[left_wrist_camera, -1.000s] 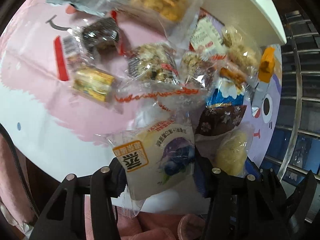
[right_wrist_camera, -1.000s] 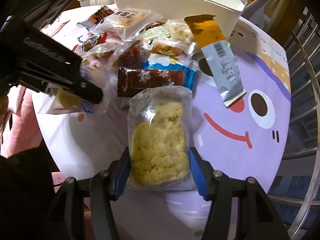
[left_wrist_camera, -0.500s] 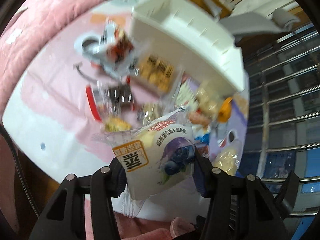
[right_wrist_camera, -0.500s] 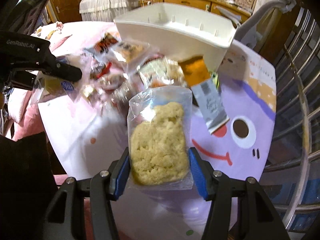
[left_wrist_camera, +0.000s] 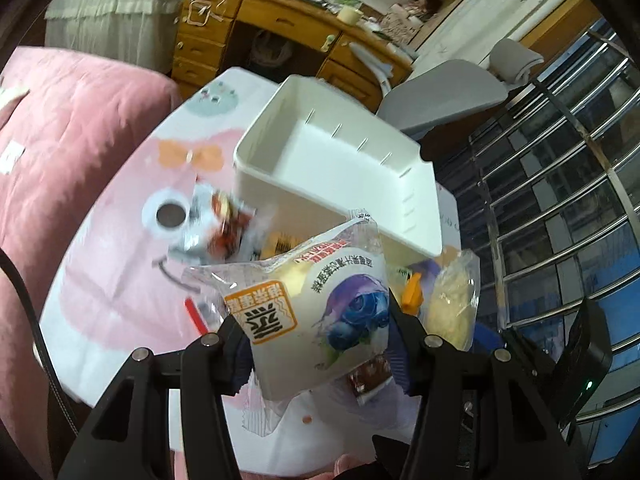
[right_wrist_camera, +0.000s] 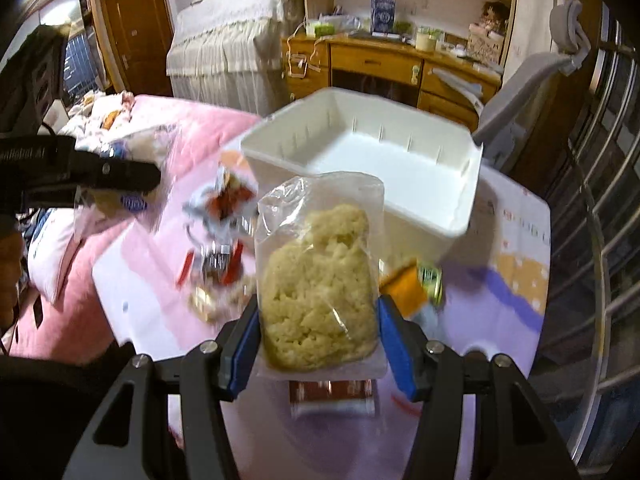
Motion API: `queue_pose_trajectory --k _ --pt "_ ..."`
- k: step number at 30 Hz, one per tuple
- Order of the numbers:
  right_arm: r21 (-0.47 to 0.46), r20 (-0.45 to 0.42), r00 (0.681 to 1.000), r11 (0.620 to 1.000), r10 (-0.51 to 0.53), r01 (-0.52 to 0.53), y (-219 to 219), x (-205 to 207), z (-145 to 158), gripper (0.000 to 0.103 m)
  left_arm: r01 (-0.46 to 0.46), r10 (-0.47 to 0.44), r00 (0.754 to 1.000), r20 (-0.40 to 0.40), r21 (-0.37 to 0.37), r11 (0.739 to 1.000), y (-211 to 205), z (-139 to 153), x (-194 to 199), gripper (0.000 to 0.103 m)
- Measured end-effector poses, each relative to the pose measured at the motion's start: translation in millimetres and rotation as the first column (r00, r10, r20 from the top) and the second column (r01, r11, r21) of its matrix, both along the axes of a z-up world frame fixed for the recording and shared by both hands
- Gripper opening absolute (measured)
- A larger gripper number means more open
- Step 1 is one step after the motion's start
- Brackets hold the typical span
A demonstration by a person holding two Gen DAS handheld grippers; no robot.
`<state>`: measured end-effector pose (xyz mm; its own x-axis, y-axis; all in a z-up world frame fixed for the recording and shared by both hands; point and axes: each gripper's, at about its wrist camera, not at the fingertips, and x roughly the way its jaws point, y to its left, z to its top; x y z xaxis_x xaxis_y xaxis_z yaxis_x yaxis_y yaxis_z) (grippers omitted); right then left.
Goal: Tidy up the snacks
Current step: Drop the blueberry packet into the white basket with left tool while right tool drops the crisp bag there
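My left gripper (left_wrist_camera: pixel 318 344) is shut on a white blueberry bun packet (left_wrist_camera: pixel 320 312) and holds it up above the table. My right gripper (right_wrist_camera: pixel 318 332) is shut on a clear bag of yellow crumbly cake (right_wrist_camera: pixel 318 284), also lifted; that bag shows at the right in the left wrist view (left_wrist_camera: pixel 452 300). An open white bin (left_wrist_camera: pixel 340 172) stands ahead of both, empty inside, and shows in the right wrist view (right_wrist_camera: pixel 376 160). The left gripper appears at the left in the right wrist view (right_wrist_camera: pixel 108 176).
Several loose snack packets (right_wrist_camera: pixel 224 220) lie on the round cartoon-print table (left_wrist_camera: pixel 120 264) in front of the bin. A pink bed (left_wrist_camera: pixel 60 120) is at the left, a metal railing (left_wrist_camera: pixel 560 200) at the right, a grey chair (left_wrist_camera: pixel 444 92) and wooden desk behind.
Both grippers have risen and tilted up with their packets still held. The bin's inside and the room have come into view; the snack pile has dropped lower in view.
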<state>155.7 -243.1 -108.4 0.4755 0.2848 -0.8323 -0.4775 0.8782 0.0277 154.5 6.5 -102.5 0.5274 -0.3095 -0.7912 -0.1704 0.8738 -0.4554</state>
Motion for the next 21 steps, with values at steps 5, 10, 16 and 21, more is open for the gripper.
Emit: queue_pose_trajectory --k 5,10,16,21 --pt "0.019 0.042 0.998 0.999 -0.036 0.035 15.3 33.0 14.9 0.057 0.057 -0.059 0.997 0.04 0.033 0.998 11.2 11.3 38.8 0.053" --pt "0.03 0.059 0.994 0.996 -0.087 0.085 23.5 62.4 19.3 0.057 0.123 -0.128 0.989 0.069 0.07 0.99 14.7 19.6 75.7 0.053" --pt "0.031 0.06 0.98 0.981 -0.192 0.19 18.0 96.9 15.2 0.057 0.2 -0.211 0.973 0.098 0.108 0.974 9.6 21.7 117.5 0.053" --pt "0.046 0.039 0.958 0.958 -0.283 0.282 1.6 122.5 7.3 0.057 0.251 -0.264 0.96 0.097 0.128 0.959 -0.5 11.6 151.7 0.054"
